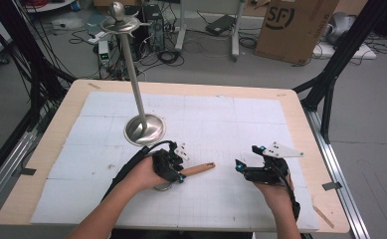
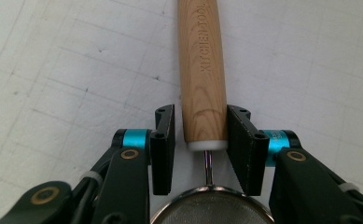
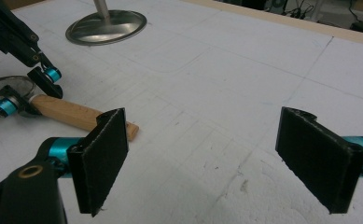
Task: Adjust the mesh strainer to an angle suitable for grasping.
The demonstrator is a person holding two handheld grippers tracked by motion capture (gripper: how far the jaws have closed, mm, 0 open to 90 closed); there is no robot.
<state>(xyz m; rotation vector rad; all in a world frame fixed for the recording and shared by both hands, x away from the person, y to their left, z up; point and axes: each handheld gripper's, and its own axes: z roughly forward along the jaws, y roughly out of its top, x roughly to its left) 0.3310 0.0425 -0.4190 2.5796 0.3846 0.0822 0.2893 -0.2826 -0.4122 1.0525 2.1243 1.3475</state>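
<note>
A strainer lies on the white mat (image 1: pixel 221 124), its wooden handle (image 1: pixel 197 170) pointing right and its metal mesh bowl (image 1: pixel 162 187) under my left hand. My left gripper (image 1: pixel 180 167) straddles the near end of the handle (image 2: pixel 202 70). One pad touches the wood and a thin strip of mat shows beside the other pad, so the jaws stand narrowly open around it. The mesh bowl (image 2: pixel 212 210) sits just behind the jaws. My right gripper (image 1: pixel 247 157) rests open to the right of the handle tip (image 3: pixel 72 113), jaws (image 3: pixel 207 154) wide apart with nothing between them.
A tall metal stand with a round base (image 1: pixel 145 129) rises behind the left hand; its base (image 3: pixel 107 21) shows at the top of the right gripper view. The wooden table edge (image 1: pixel 300 114) frames the mat. Cables and a cardboard box (image 1: pixel 295 25) lie on the floor beyond.
</note>
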